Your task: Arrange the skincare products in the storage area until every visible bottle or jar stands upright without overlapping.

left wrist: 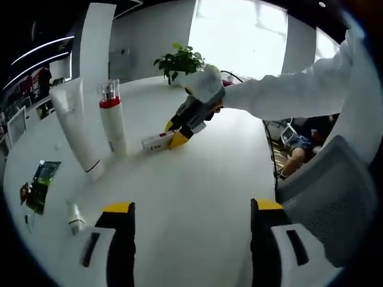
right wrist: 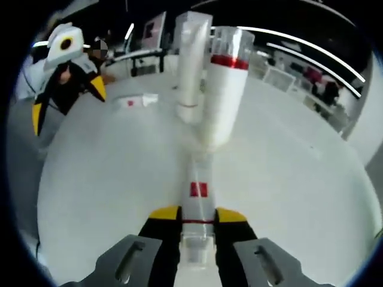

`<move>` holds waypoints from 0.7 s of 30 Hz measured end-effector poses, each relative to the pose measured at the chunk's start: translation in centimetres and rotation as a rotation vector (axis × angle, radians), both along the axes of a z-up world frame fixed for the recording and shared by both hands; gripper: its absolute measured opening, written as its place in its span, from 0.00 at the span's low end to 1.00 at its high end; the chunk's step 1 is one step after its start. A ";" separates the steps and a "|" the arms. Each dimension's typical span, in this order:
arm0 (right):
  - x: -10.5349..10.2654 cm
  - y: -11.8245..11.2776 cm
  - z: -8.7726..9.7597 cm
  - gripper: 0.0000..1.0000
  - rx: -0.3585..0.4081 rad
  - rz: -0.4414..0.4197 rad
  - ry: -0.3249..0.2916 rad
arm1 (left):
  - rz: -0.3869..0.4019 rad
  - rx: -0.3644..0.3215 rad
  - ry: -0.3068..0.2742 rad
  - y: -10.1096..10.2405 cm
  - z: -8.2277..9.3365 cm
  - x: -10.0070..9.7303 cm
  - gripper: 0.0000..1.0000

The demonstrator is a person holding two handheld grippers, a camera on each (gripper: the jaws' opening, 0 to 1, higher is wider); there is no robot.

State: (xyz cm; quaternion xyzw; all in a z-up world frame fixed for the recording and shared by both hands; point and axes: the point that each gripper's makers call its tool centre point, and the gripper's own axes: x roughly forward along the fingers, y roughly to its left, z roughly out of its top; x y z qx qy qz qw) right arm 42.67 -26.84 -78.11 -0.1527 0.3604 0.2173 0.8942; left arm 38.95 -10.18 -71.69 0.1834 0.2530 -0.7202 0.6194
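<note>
The small white tube (right wrist: 197,206) lay flat on the table (right wrist: 287,197), pinched at one end by the right gripper (right wrist: 197,216) to stand it up by the tall bottle (right wrist: 224,84) ahead, while the left gripper (left wrist: 191,209) gaped wide with nothing in it.

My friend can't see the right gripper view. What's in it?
The right gripper is shut on a small white tube lying on a white table. Beyond it stand a red-banded bottle and a tall white tube.
</note>
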 end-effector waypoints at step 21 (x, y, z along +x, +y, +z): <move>-0.7 2.1 0.4 0.15 -0.162 0.224 -0.031 | -0.064 0.056 -0.223 -3.1 -2.0 3.4 0.53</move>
